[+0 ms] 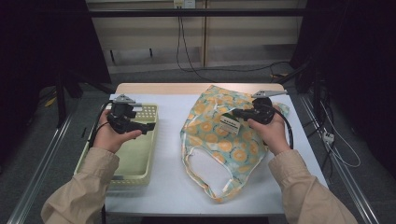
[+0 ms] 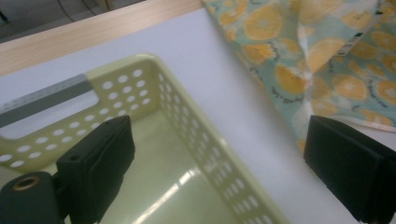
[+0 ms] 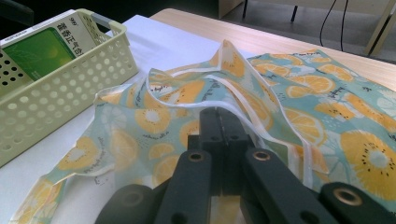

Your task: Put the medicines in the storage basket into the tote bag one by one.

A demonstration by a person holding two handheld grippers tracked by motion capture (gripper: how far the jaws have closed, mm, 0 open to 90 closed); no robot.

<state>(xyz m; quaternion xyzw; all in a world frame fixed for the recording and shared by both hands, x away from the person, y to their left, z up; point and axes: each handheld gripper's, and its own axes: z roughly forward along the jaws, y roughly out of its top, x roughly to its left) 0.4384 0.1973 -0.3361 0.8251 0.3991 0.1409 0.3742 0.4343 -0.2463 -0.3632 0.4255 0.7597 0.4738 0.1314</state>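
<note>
A tote bag point(image 1: 219, 140) printed with orange slices lies flat on the white table top, handles toward me. My right gripper point(image 1: 236, 112) points left over its upper part; the jaws are together, pinching a raised fold of the bag point(image 3: 187, 88) at its white trim by the tips point(image 3: 219, 116). A pale yellow perforated basket point(image 1: 144, 154) stands at the left. My left gripper point(image 1: 142, 122) hovers over it with both jaws wide apart point(image 2: 219, 135) and nothing between them; the basket's wall point(image 2: 201, 140) and the bag's edge point(image 2: 299, 70) lie below.
A green-and-white box point(image 3: 39, 49) leans inside the basket point(image 3: 70, 88). A small white and dark green label point(image 1: 229, 125) sits on the bag beside the right gripper. Bare white table point(image 1: 168, 177) separates basket and bag. A wooden strip point(image 1: 159, 88) runs along the far edge.
</note>
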